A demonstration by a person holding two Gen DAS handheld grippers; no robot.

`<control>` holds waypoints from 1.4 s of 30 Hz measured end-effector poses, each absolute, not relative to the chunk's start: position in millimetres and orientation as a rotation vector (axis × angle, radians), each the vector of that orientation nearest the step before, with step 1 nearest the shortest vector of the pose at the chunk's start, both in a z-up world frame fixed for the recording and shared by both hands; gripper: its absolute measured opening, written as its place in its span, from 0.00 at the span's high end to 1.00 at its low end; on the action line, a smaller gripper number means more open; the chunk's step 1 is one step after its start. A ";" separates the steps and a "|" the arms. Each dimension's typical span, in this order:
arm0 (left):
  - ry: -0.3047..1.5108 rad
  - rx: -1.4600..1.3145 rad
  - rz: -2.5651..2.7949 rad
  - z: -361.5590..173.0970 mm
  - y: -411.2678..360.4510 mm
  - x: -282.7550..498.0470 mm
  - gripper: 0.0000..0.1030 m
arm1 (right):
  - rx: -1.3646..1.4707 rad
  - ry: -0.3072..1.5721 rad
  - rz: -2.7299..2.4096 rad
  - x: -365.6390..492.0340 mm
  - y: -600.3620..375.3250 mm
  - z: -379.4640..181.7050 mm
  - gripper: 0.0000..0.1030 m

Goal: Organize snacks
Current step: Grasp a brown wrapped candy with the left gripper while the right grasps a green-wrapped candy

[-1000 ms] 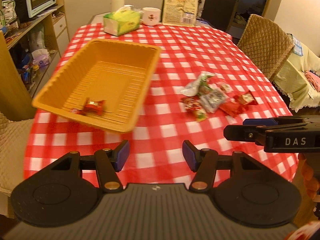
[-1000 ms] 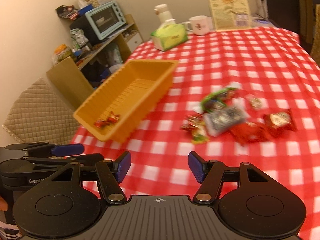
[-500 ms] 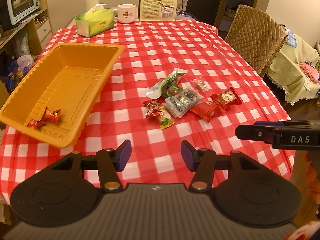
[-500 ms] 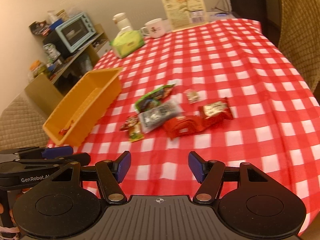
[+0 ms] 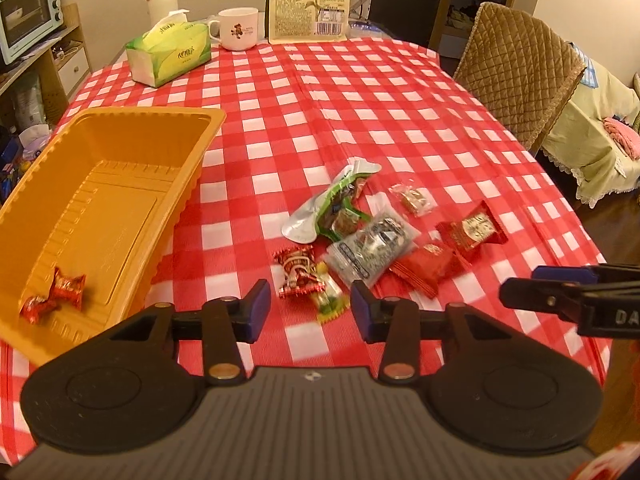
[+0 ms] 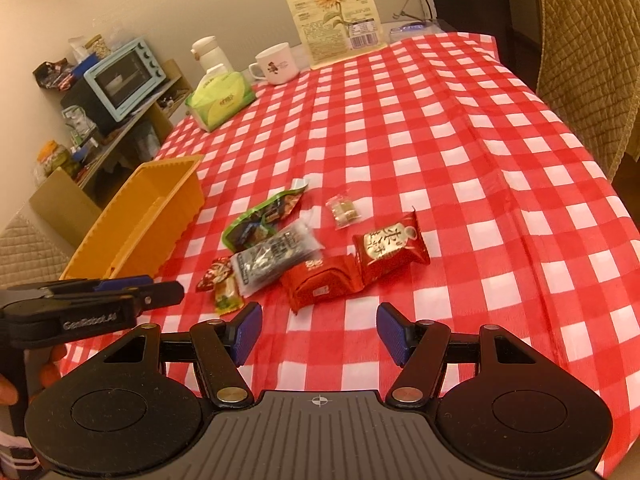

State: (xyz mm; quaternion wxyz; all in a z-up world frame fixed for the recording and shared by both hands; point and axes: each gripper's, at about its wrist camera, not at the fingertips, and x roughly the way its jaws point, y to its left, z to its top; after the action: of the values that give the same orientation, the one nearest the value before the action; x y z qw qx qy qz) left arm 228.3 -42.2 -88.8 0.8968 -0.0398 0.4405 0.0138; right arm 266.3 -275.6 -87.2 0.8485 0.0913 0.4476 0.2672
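The snacks lie in a loose cluster on the checked surface (image 5: 400,92), just right of the orange tray (image 5: 132,120), which already holds two red wrapped candies (image 5: 54,296) at its near end. In the cluster: a green pouch (image 5: 340,204) farthest from the tray's near end, a clear silvery packet (image 5: 370,250) touching it, two red packets (image 6: 356,268) side by side to its right, a small clear-wrapped sweet (image 6: 342,210) a little apart, and a red-and-white candy (image 5: 298,270) with a yellow-green one (image 5: 330,300) touching it, nearest the tray.

All of these are probably light, thin-film packs: crinkly, somewhat slippery, and soft enough to crush. The small candies look best pinched across the middle of the body, or by a twisted end; the flat packets by a raised edge or crimped seam, since they lie flush on the cloth.

The left hand-held gripper (image 5: 310,308) hovers over the red-and-white candy and its yellow-green neighbour, its jaws fairly narrow and closing; the candies show in the gap but lie below the pads, so nothing is held. The right hand-held gripper (image 6: 318,330) is moderately wide and empty, aimed at the nearer red packet, not touching it
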 end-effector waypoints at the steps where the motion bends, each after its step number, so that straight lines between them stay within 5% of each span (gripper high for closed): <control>1: 0.917 -0.084 0.029 -91.5 -40.9 233.0 0.62 | 0.193 0.943 0.562 267.5 -275.5 -87.6 0.38; 22: 1.024 -0.092 0.015 -132.2 -29.9 290.6 0.80 | 0.217 0.939 0.546 290.2 -268.3 -92.5 0.38; 42: 0.978 -0.171 0.060 -116.1 -9.4 263.2 0.83 | 0.134 0.911 0.716 326.9 -209.1 -98.3 0.39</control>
State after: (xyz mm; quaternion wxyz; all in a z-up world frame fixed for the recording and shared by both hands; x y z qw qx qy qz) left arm 263.2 -9.4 -116.1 0.8788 -0.0820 0.4692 0.0286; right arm 326.9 -209.1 -98.3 0.8347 0.0634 0.4299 0.3382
